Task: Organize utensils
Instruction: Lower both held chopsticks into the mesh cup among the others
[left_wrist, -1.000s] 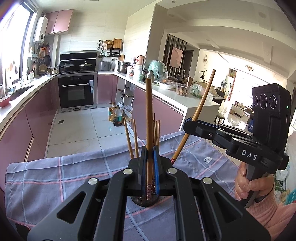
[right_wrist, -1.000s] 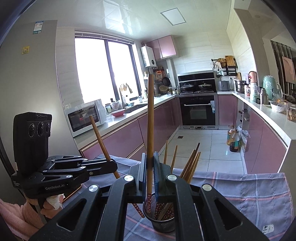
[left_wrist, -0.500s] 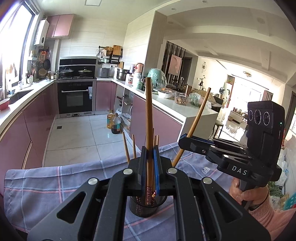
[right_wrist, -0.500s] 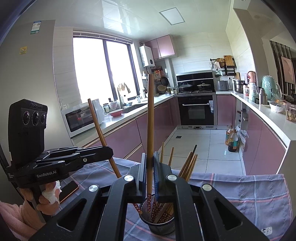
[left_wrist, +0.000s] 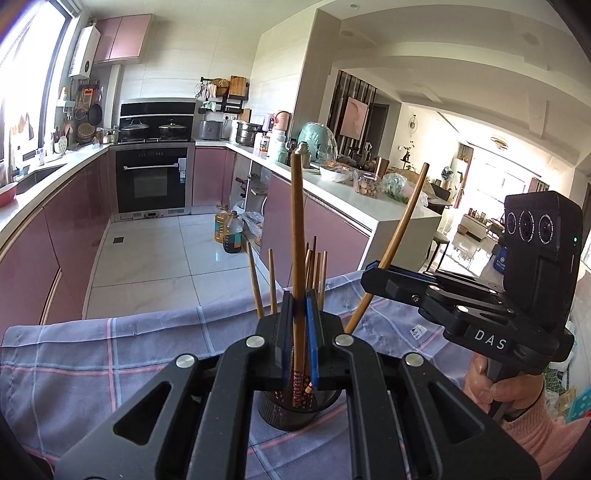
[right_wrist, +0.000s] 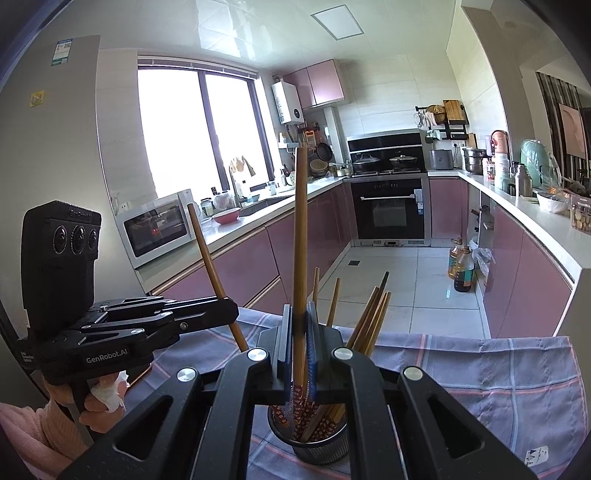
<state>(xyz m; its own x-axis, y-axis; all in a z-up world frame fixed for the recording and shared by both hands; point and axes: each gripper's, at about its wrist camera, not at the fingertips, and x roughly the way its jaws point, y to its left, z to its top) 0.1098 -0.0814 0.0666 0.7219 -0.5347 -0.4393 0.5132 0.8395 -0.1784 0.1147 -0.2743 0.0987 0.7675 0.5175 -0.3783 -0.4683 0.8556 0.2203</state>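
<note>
A black mesh holder (left_wrist: 295, 411) (right_wrist: 314, 441) stands on the plaid cloth with several brown chopsticks (left_wrist: 314, 266) (right_wrist: 373, 314) upright in it. My left gripper (left_wrist: 299, 308) is shut on one chopstick (left_wrist: 297, 229), held nearly upright, its patterned lower end inside the holder's mouth. My right gripper (right_wrist: 300, 319) is shut on another chopstick (right_wrist: 300, 229), also upright over the holder. Each view shows the other gripper from the side: the right gripper (left_wrist: 373, 275) with its slanted chopstick (left_wrist: 404, 232), the left gripper (right_wrist: 229, 308) with its chopstick (right_wrist: 210, 262).
The purple-grey plaid cloth (left_wrist: 110, 350) (right_wrist: 498, 373) covers the table, whose far edge drops to a tiled kitchen floor (left_wrist: 155, 258). Pink cabinets (right_wrist: 517, 280) and oil bottles (left_wrist: 229, 232) stand beyond. Hands in pink sleeves (left_wrist: 528, 432) (right_wrist: 40, 424) hold the grippers.
Both grippers stay shut on their chopsticks. The two chopsticks have sunk slightly, so their patterned lower ends now sit in the holder's mouth.
</note>
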